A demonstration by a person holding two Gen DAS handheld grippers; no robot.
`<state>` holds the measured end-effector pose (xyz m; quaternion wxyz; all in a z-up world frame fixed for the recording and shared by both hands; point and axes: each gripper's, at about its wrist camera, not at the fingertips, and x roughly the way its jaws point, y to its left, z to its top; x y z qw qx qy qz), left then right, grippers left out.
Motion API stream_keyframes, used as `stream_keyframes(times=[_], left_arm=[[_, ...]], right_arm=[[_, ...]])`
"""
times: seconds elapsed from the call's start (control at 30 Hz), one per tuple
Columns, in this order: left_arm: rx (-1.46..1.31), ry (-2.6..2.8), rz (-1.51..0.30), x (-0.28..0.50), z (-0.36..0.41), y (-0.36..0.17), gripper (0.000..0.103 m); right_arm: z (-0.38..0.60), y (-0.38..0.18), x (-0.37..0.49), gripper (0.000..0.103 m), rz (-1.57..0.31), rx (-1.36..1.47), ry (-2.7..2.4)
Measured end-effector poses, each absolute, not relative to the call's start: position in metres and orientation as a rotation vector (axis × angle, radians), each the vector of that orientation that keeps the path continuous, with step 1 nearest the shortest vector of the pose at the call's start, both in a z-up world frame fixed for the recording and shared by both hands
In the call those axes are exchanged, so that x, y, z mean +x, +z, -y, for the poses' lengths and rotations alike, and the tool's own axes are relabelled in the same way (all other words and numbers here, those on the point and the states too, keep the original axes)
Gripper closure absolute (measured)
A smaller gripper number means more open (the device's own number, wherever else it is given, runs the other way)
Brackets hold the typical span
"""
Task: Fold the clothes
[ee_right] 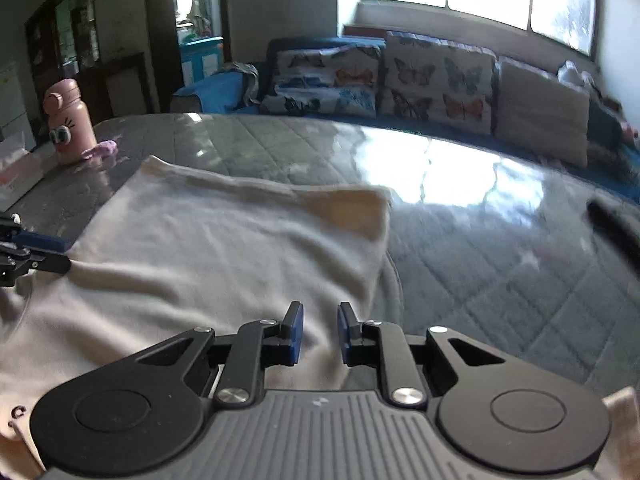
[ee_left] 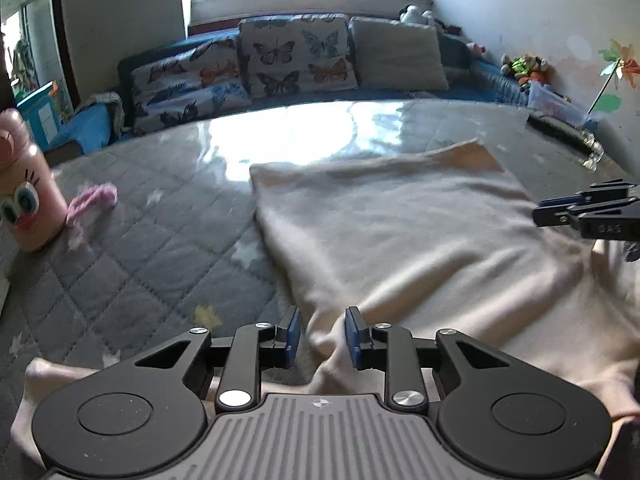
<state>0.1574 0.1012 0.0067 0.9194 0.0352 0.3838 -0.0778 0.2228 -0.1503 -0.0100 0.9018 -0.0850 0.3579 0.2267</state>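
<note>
A cream garment (ee_left: 400, 232) lies spread on a grey quilted table (ee_left: 132, 272) under a glossy clear cover, its far end already laid flat with a straight far edge and two visible far corners, its near end bunched and rumpled just under both tools. The left gripper (ee_left: 322, 336) hovers low over the garment's near left edge, its blue-padded jaws spread apart with a ridge of cloth lying between them but not pinched. The right gripper (ee_right: 320, 332) sits over the near right edge, jaws likewise spread and holding nothing. Judging by this, the work is between folds: the cloth is part-arranged and the near corners wait to be taken. The next move likely calls for each tool to close on its near edge, then lift and carry the cloth forward over the flat part, keeping both sides level so the fold lands square. To the left, bare quilt gives room before a pink bottle (ee_left: 24, 192) with cartoon eyes and a small pink fluffy thing (ee_left: 94, 200) beside it. To the right, open table runs to a dark object (ee_right: 612, 228) near the edge. Beyond the table, a sofa with butterfly cushions (ee_left: 296, 56) stands under a bright window, well clear of the work.
</note>
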Motion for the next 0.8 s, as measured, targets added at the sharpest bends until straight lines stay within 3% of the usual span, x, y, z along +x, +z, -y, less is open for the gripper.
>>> stream_keyframes(times=[0.47,0.8], left_arm=[[0.049,-0.116,-0.786,0.209,-0.111,0.005,0.078],[0.056,-0.044,-0.800,0.250,-0.119,0.001,0.073]], right_arm=[[0.143,-0.019,0.270,0.082,-0.761,-0.121,0.449],[0.134,-0.018,0.299,0.082,-0.739,-0.124,0.420]])
